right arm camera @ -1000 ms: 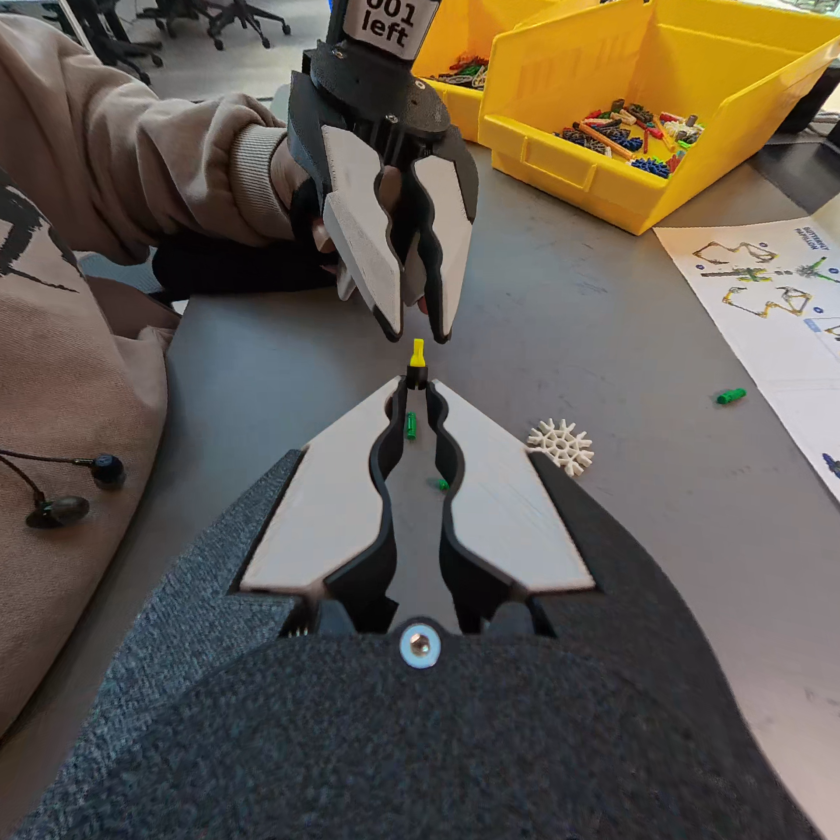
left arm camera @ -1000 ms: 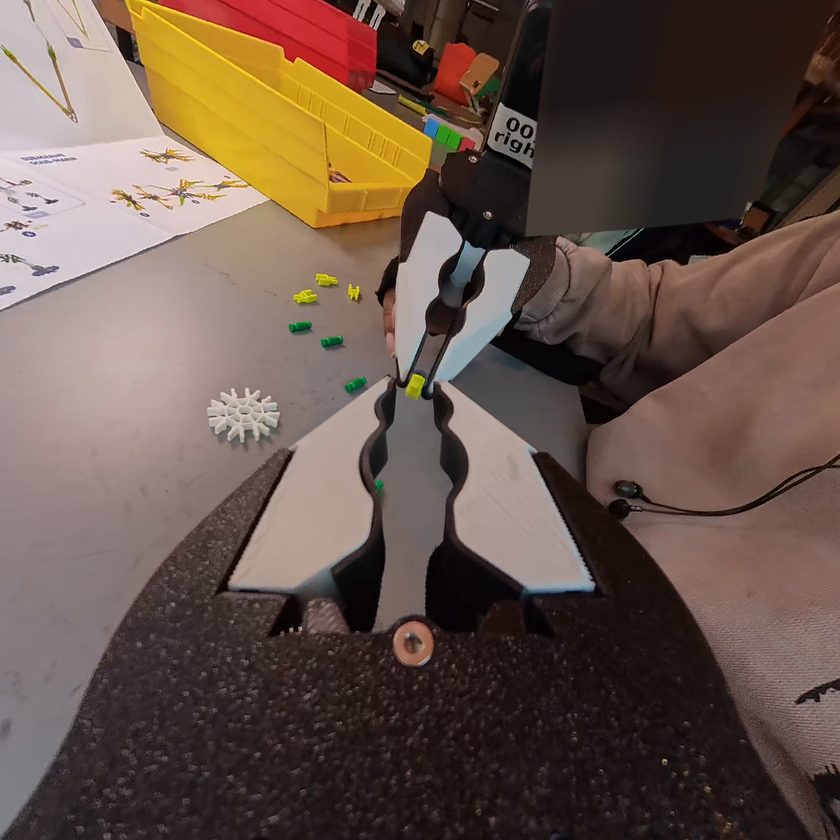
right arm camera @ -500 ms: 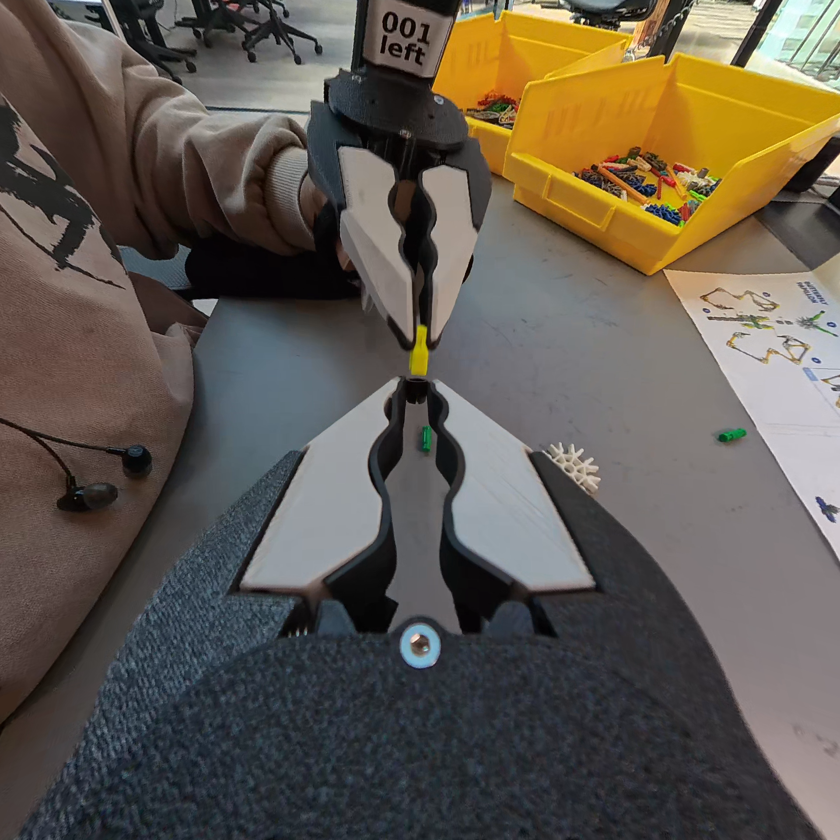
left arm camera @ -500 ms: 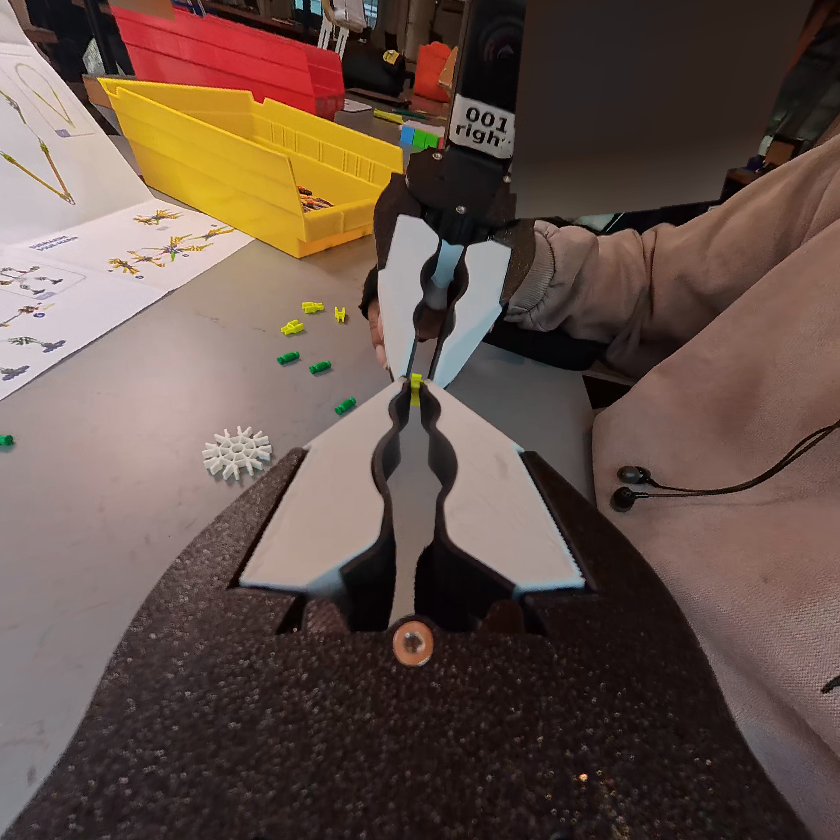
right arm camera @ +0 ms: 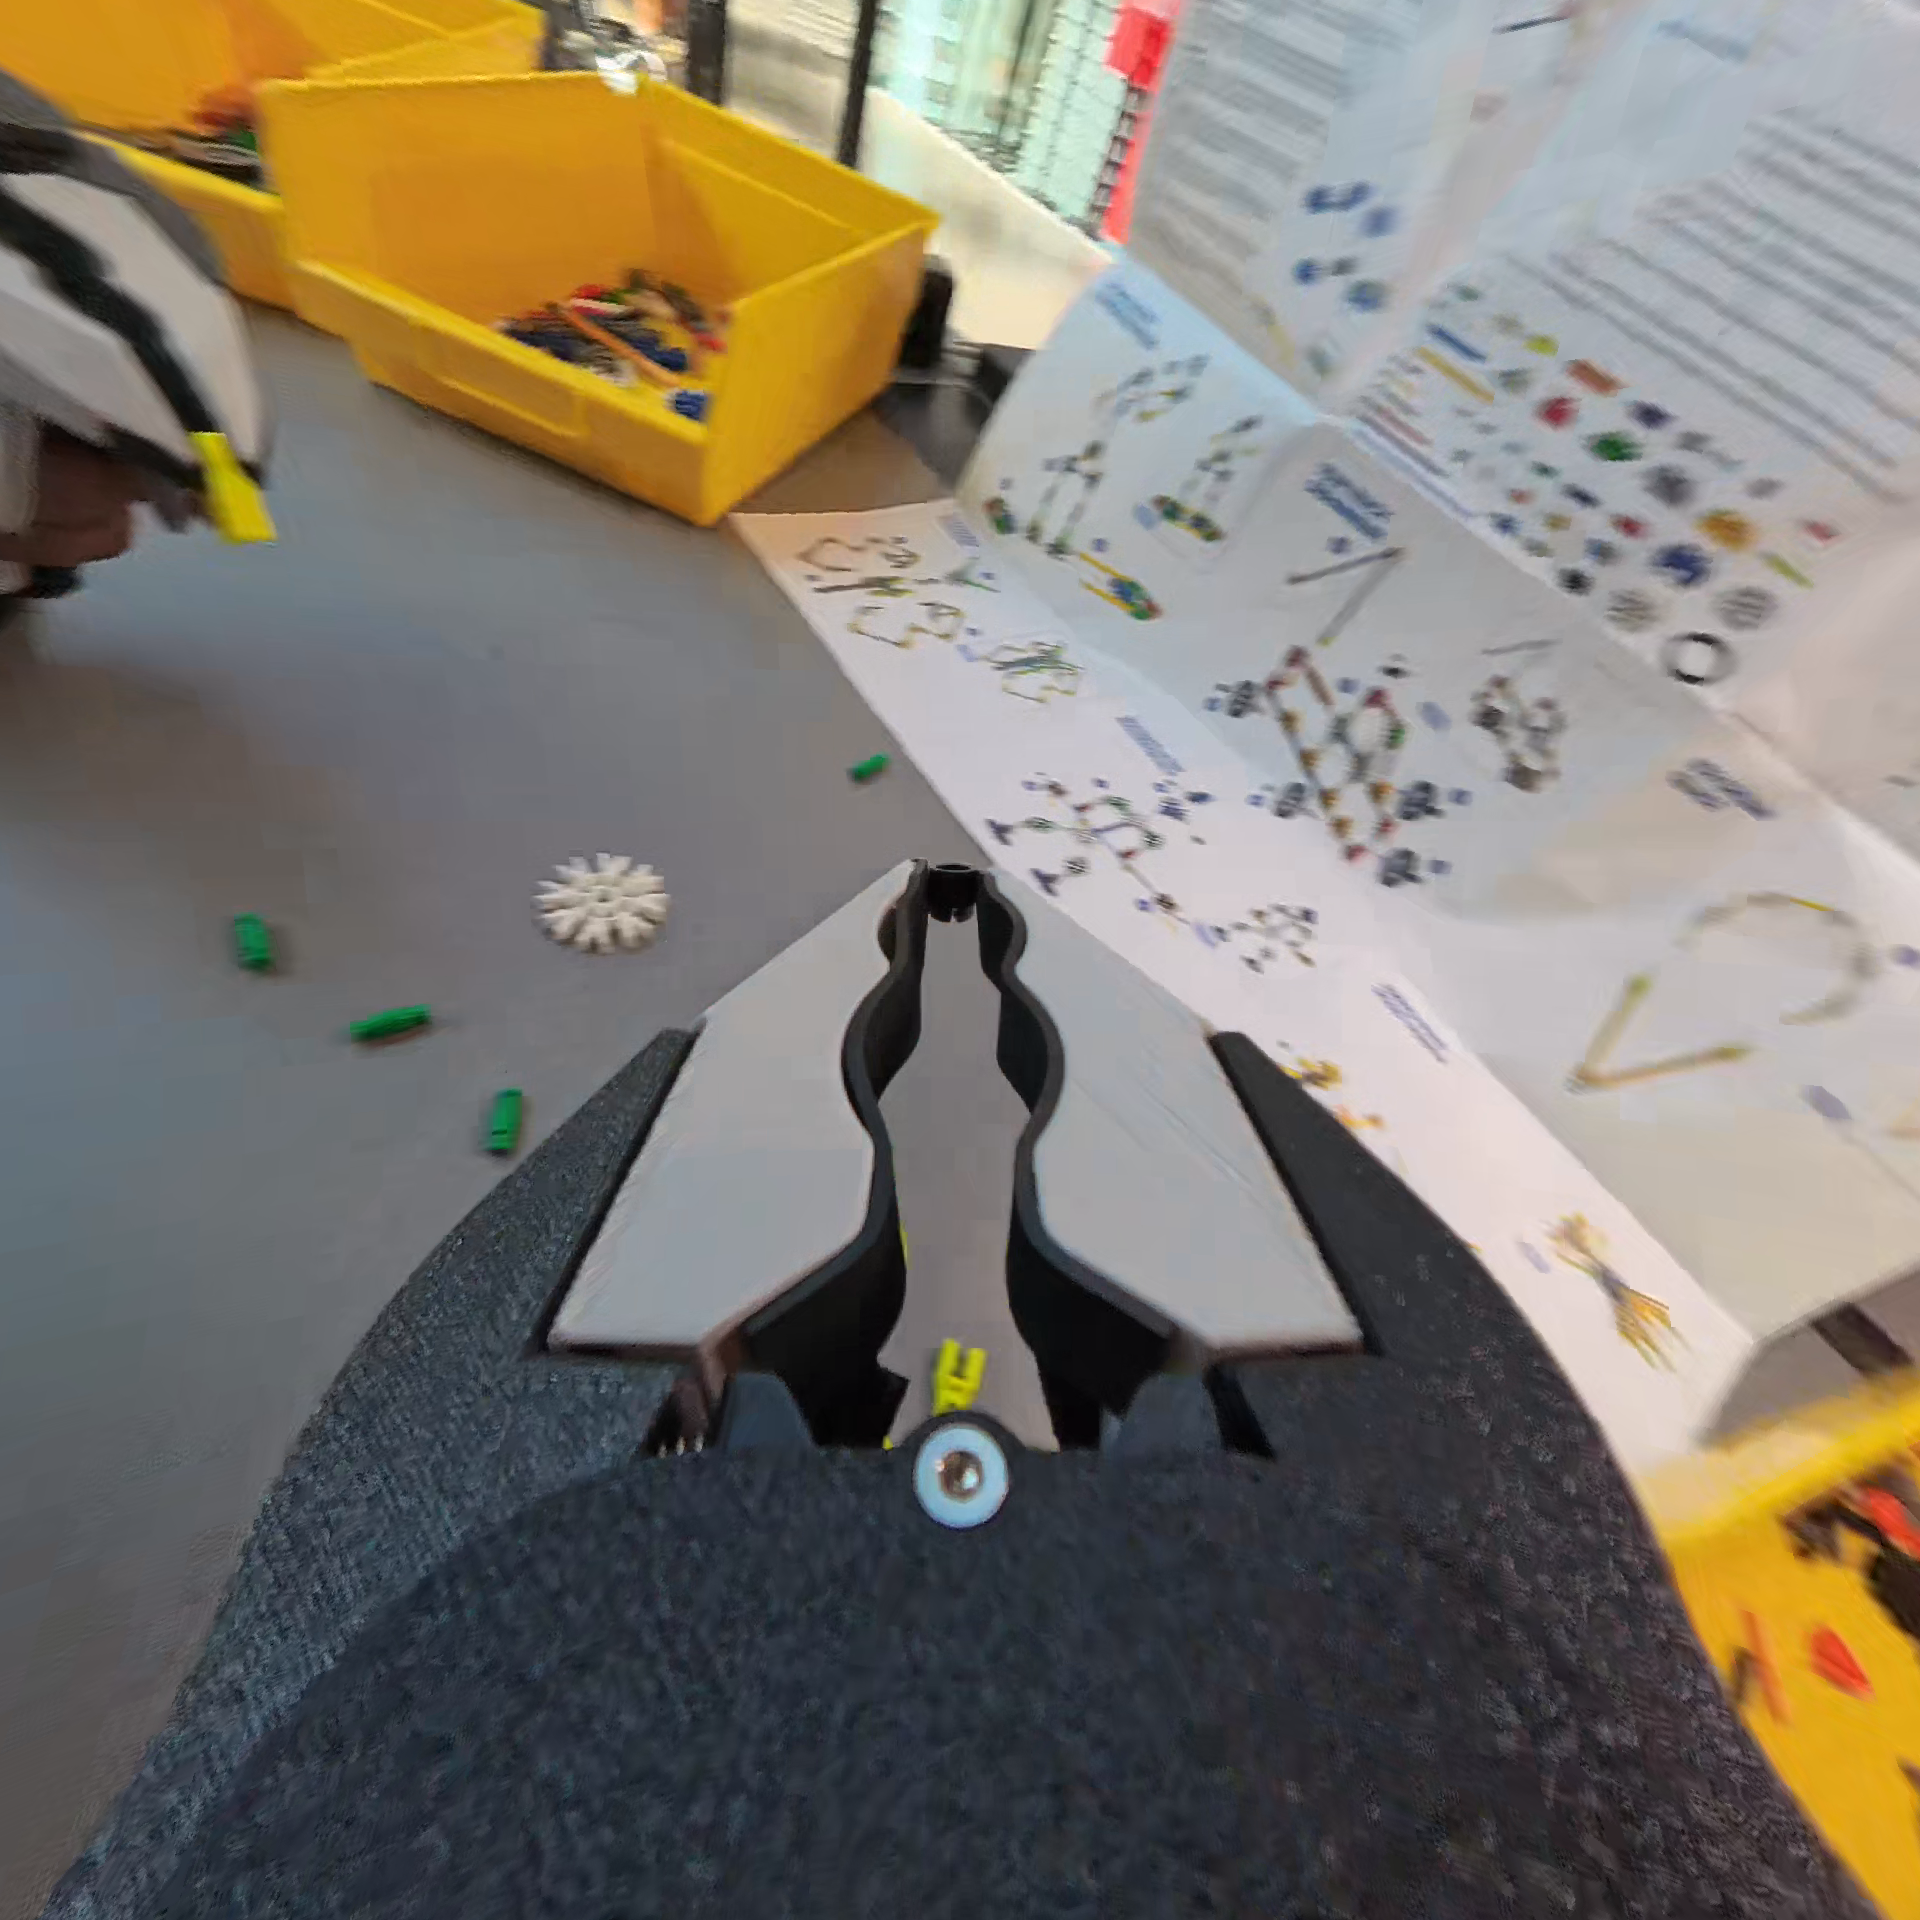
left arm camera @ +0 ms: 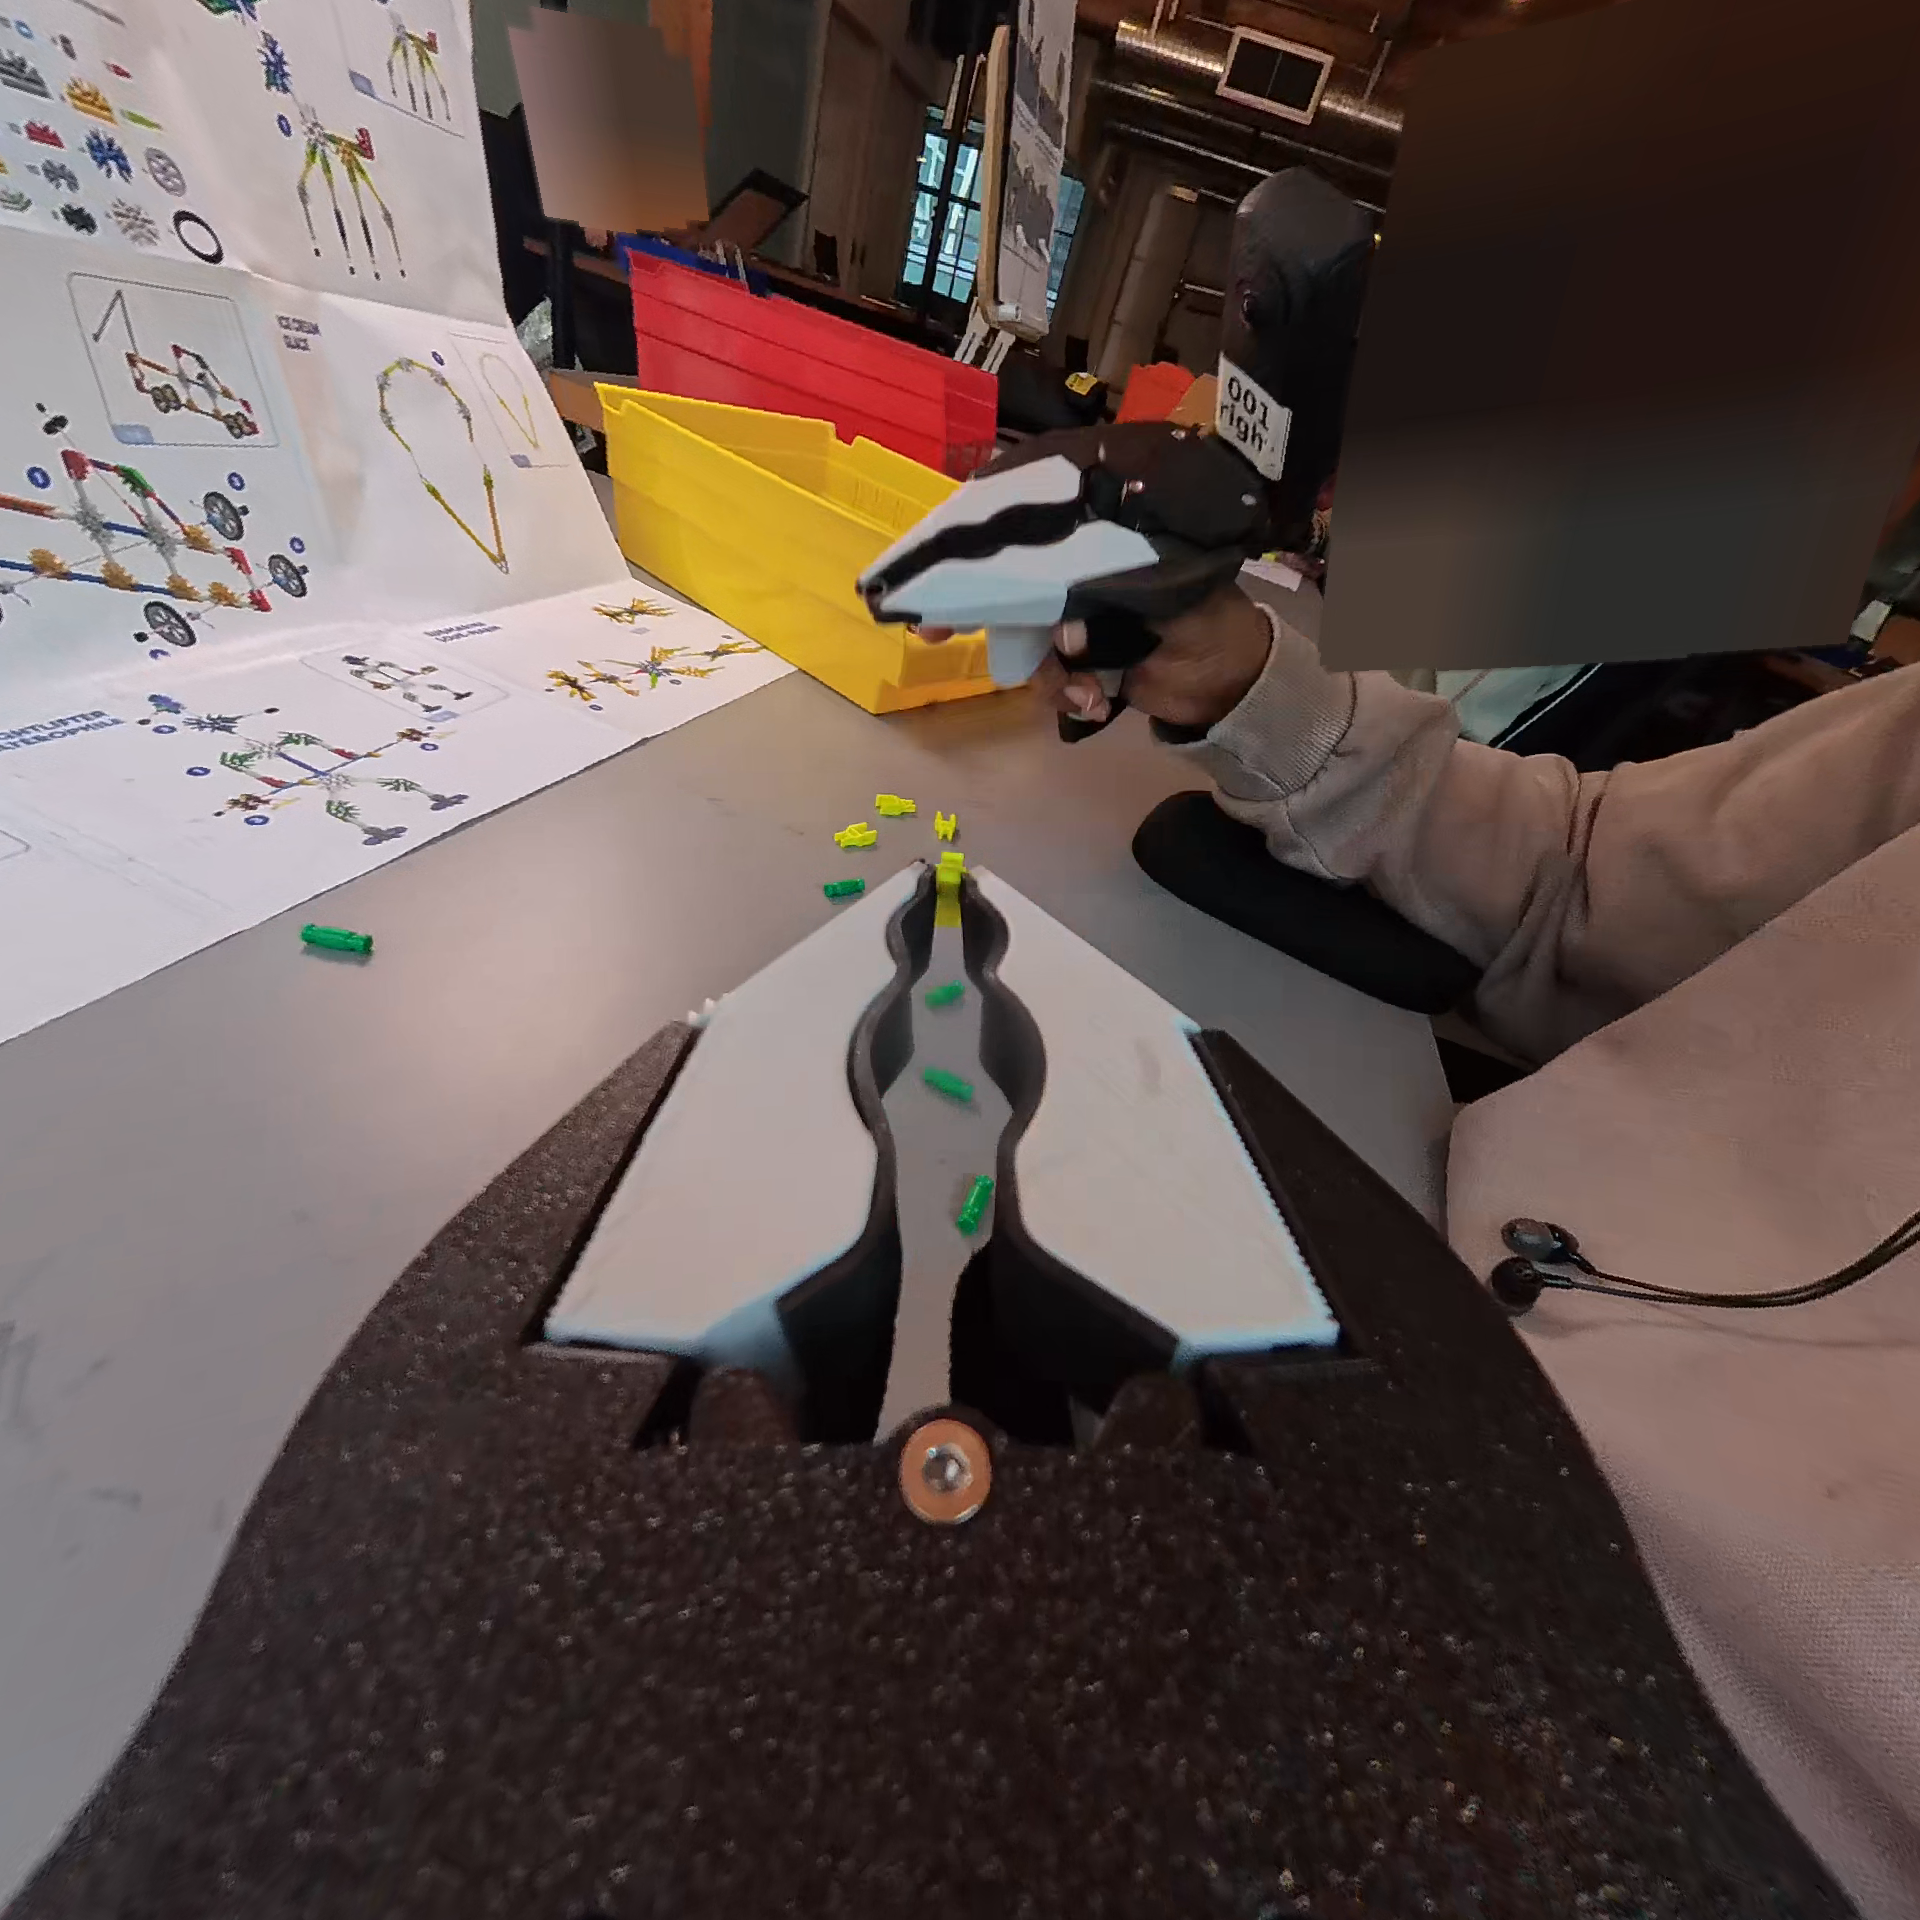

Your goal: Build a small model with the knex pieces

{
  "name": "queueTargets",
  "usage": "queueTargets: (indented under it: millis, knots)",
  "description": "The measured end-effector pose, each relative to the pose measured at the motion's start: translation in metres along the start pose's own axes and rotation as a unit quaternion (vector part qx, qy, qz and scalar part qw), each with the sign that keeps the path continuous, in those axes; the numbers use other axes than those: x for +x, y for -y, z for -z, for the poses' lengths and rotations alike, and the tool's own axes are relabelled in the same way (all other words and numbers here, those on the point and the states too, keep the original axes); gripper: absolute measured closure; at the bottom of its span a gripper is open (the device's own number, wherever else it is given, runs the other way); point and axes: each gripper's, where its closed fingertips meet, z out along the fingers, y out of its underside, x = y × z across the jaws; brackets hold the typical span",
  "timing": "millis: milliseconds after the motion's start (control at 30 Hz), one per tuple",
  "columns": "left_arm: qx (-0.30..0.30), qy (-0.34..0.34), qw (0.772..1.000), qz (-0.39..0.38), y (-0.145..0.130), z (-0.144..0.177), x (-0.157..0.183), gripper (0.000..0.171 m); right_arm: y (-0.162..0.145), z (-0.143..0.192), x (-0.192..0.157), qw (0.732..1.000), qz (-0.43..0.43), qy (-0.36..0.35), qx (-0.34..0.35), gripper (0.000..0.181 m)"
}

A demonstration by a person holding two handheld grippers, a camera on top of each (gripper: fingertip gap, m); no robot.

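Held apart over the grey desk (left arm camera: 312, 1143): short yellow plastic rod (left arm camera: 948, 902) clenched in left hand-held gripper (left arm camera: 948, 878), small black plastic connector (right arm camera: 954, 898) clenched in right hand-held gripper (right arm camera: 951, 881), not joined.

Yellow bins (left arm camera: 790, 540), perhaps instruction sheets (left arm camera: 260, 540)

A grey worktop (left arm camera: 260, 1195) fills the foreground; behind it a dim room shows windows (left arm camera: 940, 223), a ceiling vent (left arm camera: 1276, 71), and dark beams.

right gripper (right arm camera: 951, 896) pinching small black piece (right arm camera: 952, 891) | white gear (right arm camera: 602, 900) lower-left on grey table (right arm camera: 416, 665)
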Motion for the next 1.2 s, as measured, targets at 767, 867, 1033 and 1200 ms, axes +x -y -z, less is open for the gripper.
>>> queueTargets:
  millis: [767,867,1033,1200]
  knots:
    - [-0.067,0.0,0.998,0.012,-0.027,-0.025,-0.012,0.167,-0.204,0.148,0.121,0.882,0.058,0.009,-0.468,0.154]
    - [-0.061,-0.007,0.998,0.013,-0.025,-0.021,-0.006,0.167,-0.188,0.162,0.105,0.865,0.075,0.046,-0.494,0.156]
    - [-0.042,-0.016,0.998,0.044,-0.02,-0.014,-0.006,0.167,-0.124,0.201,0.056,0.856,0.044,0.124,-0.5,0.155]
    - [-0.044,-0.024,0.998,0.043,-0.019,-0.015,-0.002,0.167,-0.165,0.196,0.118,0.832,0.07,0.039,-0.548,0.153]
